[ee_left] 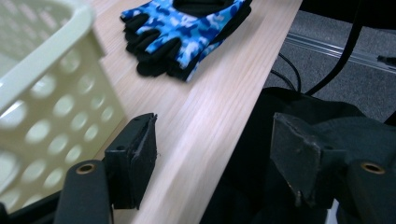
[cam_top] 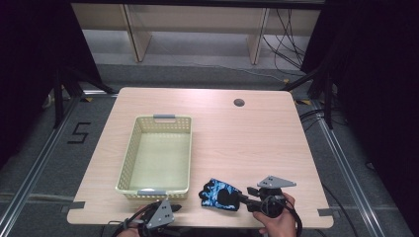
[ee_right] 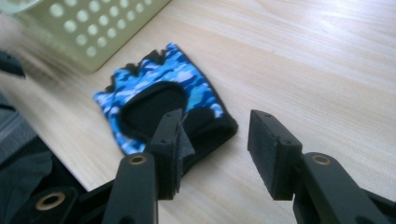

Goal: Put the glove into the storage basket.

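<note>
High view: blue camo glove (cam_top: pixel 220 194) flat on table (cam_top: pixel 237 138), near front edge, right of basket (cam_top: pixel 156 154). Left gripper view: jaws apart, empty, beside basket. Right gripper view: jaws apart at black cuff, nothing pinched; soft, light, floppy, best taken at cuff.

Blue camouflage fingerless glove (cam_top: pixel 221 194), black palm patch, lying flat near table's front edge.

The glove (ee_right: pixel 159 93) looks like soft matt cloth, blue camouflage print with black parts. The basket (cam_top: pixel 129 153) is pale yellow plastic, slightly glossy, with round holes. The table (cam_top: pixel 237 143) has a smooth light wood-grain surface. The gripper pads (ee_right: pixel 268 149) look matt black and a little rough.
</note>
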`<state>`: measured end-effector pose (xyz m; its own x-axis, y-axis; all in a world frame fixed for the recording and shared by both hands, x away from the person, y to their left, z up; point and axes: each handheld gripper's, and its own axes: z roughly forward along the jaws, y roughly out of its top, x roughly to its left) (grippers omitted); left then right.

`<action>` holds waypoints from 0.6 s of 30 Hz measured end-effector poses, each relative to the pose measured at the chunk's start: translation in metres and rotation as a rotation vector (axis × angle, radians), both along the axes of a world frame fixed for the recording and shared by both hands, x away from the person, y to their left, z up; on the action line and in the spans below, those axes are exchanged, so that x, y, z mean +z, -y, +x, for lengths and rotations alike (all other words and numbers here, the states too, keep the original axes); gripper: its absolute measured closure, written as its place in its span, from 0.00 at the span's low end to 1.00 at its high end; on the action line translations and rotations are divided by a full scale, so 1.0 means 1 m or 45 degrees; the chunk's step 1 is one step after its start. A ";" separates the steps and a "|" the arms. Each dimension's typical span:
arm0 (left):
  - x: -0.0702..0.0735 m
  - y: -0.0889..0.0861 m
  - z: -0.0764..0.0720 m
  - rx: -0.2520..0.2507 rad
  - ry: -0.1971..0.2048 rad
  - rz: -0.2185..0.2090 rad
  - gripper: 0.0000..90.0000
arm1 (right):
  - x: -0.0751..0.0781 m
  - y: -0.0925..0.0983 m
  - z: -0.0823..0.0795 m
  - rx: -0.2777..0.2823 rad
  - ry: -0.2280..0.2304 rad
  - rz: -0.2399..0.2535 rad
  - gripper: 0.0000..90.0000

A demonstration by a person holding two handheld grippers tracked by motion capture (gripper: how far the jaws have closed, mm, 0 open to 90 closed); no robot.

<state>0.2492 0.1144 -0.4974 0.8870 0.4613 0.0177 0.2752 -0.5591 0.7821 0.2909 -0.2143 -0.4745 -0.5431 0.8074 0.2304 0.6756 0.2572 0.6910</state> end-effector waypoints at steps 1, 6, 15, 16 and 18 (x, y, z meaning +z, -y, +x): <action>0.000 0.004 0.002 -0.004 0.017 0.018 0.34 | -0.003 0.001 0.003 0.026 0.019 -0.011 0.63; 0.001 0.023 0.005 -0.024 0.039 0.040 0.33 | -0.011 0.003 0.005 0.017 0.012 -0.023 0.63; 0.000 0.045 0.015 -0.023 0.078 0.064 0.33 | -0.014 0.008 0.006 -0.008 -0.025 -0.023 0.60; 0.000 0.048 0.016 -0.016 0.065 0.055 0.34 | -0.014 0.007 0.006 -0.010 -0.031 -0.019 0.60; -0.001 0.052 0.019 -0.025 0.073 0.065 0.35 | -0.015 0.007 0.006 -0.004 -0.032 -0.007 0.60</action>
